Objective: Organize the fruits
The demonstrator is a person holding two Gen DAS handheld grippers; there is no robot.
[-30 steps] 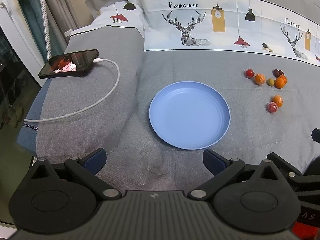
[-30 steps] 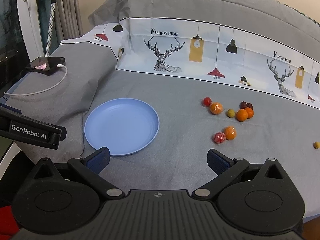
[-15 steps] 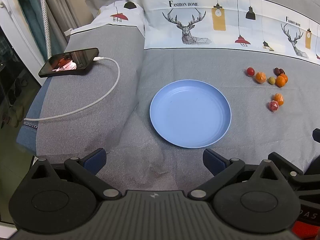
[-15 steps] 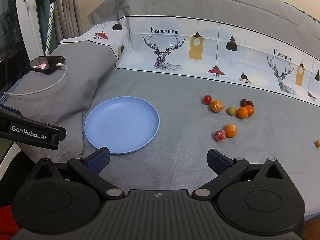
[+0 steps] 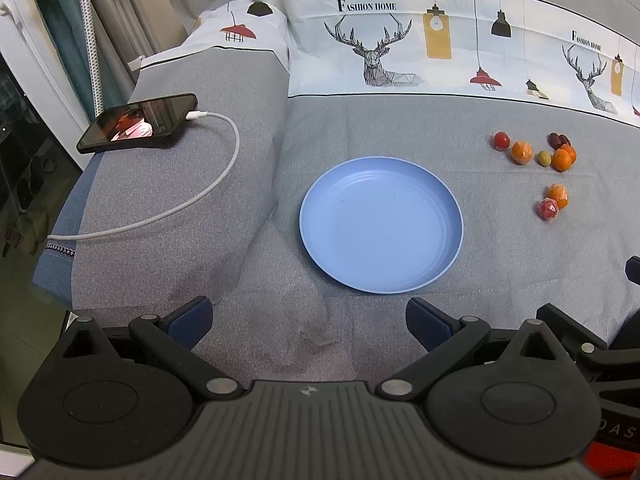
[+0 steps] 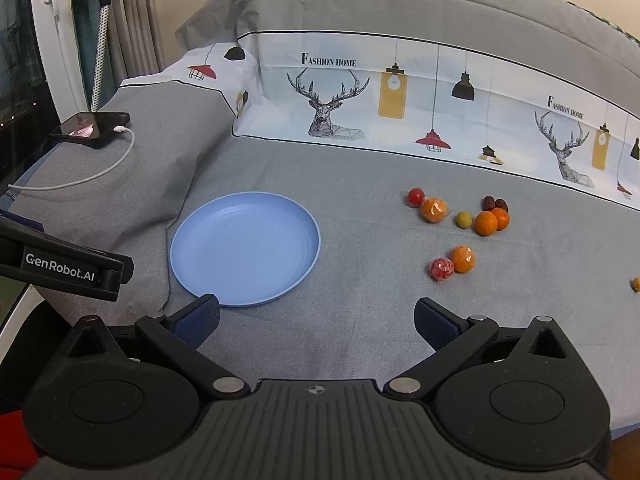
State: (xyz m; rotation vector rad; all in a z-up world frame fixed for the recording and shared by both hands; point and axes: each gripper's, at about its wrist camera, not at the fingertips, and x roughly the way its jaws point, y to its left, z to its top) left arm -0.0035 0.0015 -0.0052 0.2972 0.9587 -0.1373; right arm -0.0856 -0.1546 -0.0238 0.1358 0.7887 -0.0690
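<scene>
Fruits lie in a loose scatter on the grey bed cover [image 6: 360, 320], all of them clear of the blue plate [image 6: 192, 280], which holds nothing. In the right wrist view the nearest pair is a red wrapped piece [image 6: 441, 269] touching an orange [image 6: 463, 258]; they sit ahead of the right tool [image 6: 317, 320] and a little to its right, well apart from its fingertips. Farther back runs a row: a red cherry tomato [image 6: 415, 197] just beside a wrapped orange [image 6: 434, 209], then a small green fruit [image 6: 463, 219], then two oranges [image 6: 486, 223] pressed together with two dark red fruits [image 6: 494, 202] behind them. One small yellow piece [image 6: 635, 284] lies alone at the far right edge of the view.

The right tool hovers with its jaws wide and nothing between them; its left fingertip overlaps the plate's near rim in the picture. The left tool [image 5: 308, 316] is likewise spread wide and empty, the plate [image 5: 320, 240] just ahead of it and the fruit far off to its right.

Between plate and fruit the cover is flat, open cloth. Left of the plate a pillow [image 5: 160, 220] rises, carrying a phone [image 5: 138, 123] on a white cable [image 5: 224, 168]. A printed deer band [image 6: 400, 92] crosses the bedding behind everything.
</scene>
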